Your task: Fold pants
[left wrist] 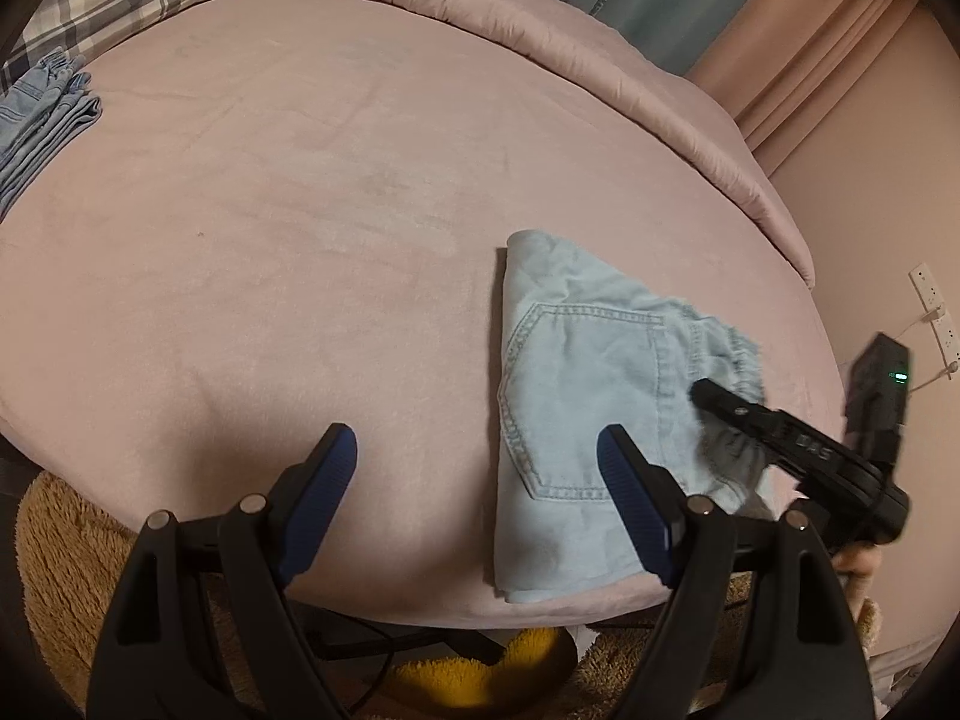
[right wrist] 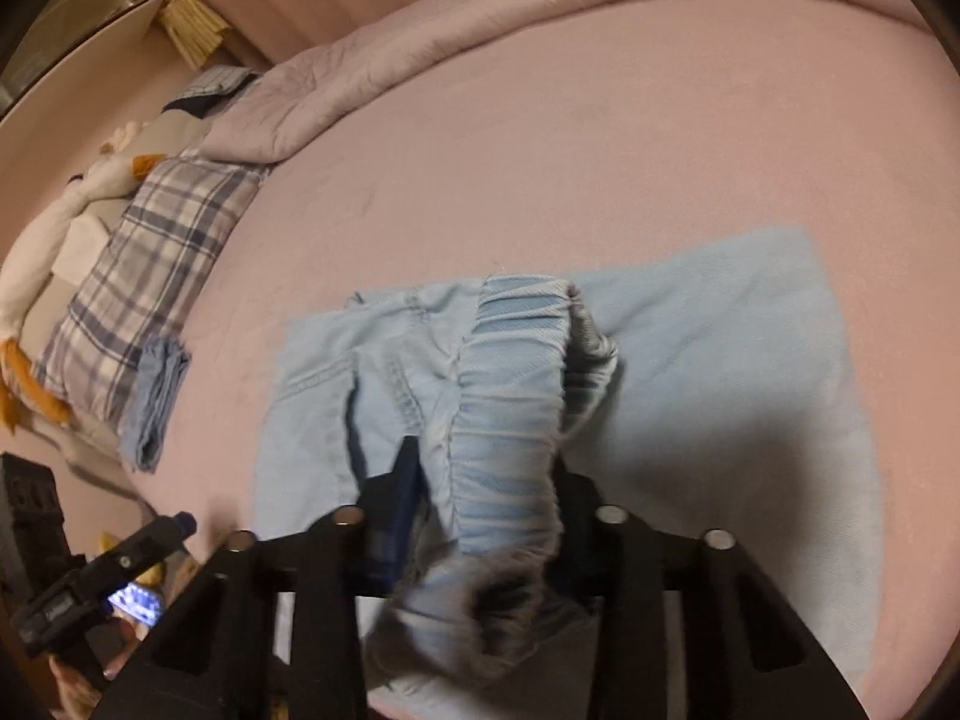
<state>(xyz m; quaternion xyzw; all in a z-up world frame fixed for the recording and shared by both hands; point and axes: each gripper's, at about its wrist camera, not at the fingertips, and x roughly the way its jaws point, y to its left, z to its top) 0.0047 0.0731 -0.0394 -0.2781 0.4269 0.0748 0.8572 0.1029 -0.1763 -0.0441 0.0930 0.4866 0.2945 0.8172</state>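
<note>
While bunched waistband (right wrist: 510, 420) sits clamped, right hand-held gripper (right wrist: 480, 492) grips pants (right wrist: 720, 348).

My count: two grippers, mine left (left wrist: 477, 450) and right (right wrist: 483, 468); one pants (left wrist: 576, 408); one folded jeans stack (left wrist: 45, 114); one plaid pillow (right wrist: 150, 258); one goose toy (right wrist: 66, 210).

Pants (right wrist: 720, 348) waistband blurred, covering right gripper (right wrist: 486, 480) pads; darker folded jeans (left wrist: 42, 114) cut off at nine o'clock.

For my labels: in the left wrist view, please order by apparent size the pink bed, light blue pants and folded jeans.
1. pink bed
2. light blue pants, helped by nearness
3. folded jeans, far and cut off
</note>
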